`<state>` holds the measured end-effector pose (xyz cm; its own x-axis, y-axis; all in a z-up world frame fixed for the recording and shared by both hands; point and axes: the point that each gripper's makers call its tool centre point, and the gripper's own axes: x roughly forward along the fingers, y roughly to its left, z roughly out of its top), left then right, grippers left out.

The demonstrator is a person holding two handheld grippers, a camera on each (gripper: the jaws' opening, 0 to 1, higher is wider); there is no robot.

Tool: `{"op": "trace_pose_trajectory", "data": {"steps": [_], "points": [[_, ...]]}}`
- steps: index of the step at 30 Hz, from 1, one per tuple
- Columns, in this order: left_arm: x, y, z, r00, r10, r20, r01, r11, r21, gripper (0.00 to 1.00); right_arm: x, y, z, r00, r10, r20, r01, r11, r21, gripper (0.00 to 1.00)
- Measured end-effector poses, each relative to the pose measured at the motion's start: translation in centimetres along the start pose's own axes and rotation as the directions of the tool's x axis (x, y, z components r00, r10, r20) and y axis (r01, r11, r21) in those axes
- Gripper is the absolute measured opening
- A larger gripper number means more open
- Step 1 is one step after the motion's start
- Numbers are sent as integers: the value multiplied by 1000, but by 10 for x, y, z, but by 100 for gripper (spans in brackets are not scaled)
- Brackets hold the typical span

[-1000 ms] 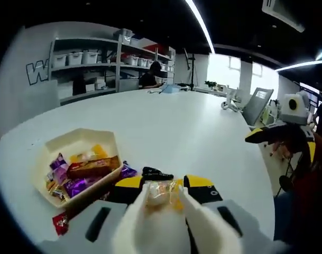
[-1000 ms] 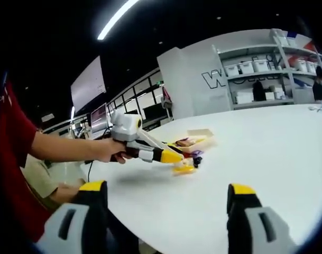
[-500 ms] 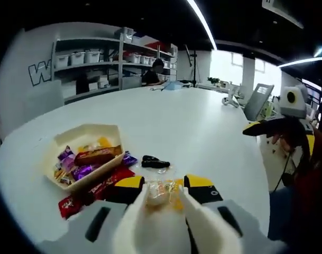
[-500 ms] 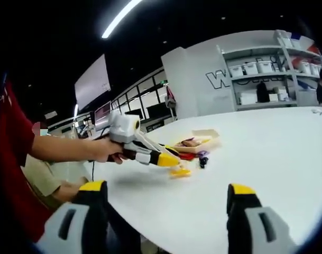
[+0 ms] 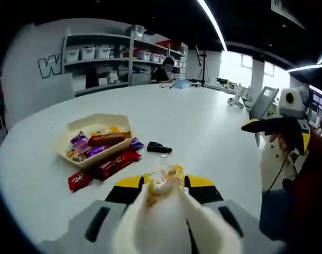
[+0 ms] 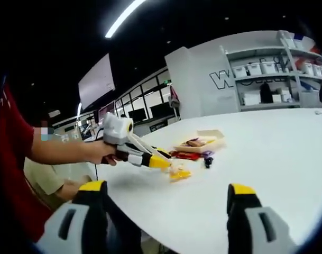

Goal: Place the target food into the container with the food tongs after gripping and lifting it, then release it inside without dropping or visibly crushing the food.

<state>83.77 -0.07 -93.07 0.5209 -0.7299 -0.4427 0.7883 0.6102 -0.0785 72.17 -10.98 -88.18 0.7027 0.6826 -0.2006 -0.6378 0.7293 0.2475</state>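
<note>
Left tongs [image 5: 163, 191] pinched a wrapped yellow candy [image 5: 162, 182] above the desk [image 5: 203, 127]; right tongs [image 6: 163, 211] spread wide, empty.

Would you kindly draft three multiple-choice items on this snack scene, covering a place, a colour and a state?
1. Where is the clear-wrapped candy?
A. inside the tray
B. between the left gripper's tong tips
C. lying on the table

2. What colour are the flat wrappers lying on the table beside the tray?
A. red
B. green
C. white

3. How does the right gripper stand?
A. shut on a bar
B. shut on nothing
C. open, holding nothing

Answers: 1 B, the tongs pinch it above the table. 2 A, they are red in the left gripper view. 3 C, its jaws are wide apart.
</note>
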Motion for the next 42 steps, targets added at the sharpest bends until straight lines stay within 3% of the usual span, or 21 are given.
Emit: {"op": "trace_pose_trajectory", "data": {"steps": [4,10,13,19,23,28,31,34,40,42], "points": [[0,-4,2,999,-24,25,24,1000,15,29,3,3,0,1000,13,-4,-13,1000,-3,93],[2,-20,2,998,-58,10,58,998,22,29,2,1,2,1000,8,2,-8,1000,0,93],[1,-18,7,999,-36,7,36,996,87,29,1,0,0,1000,6,-1,-6,1000,0,93],[1,-15,20,998,-53,17,51,995,89,29,2,-5,1,1000,-2,17,1,1000,20,93],[7,-14,19,996,-94,-9,94,977,193,30,3,-7,0,1000,-2,20,1,1000,22,93],[15,-17,26,987,-162,-1,159,964,212,30,4,-9,-2,1000,-4,20,3,999,35,93],[20,-20,26,981,-195,-11,194,964,181,30,4,-12,-4,1000,-5,17,5,999,39,94],[26,-21,17,975,-211,-66,221,935,278,30,5,-15,-4,1000,-10,13,9,999,42,94],[31,-17,16,968,-243,-60,250,943,220,30,7,-19,-3,1000,-17,18,16,999,50,94],[32,-14,12,973,-220,-66,226,968,111,29,9,-20,-4,1000,-18,12,18,999,49,94]]}}
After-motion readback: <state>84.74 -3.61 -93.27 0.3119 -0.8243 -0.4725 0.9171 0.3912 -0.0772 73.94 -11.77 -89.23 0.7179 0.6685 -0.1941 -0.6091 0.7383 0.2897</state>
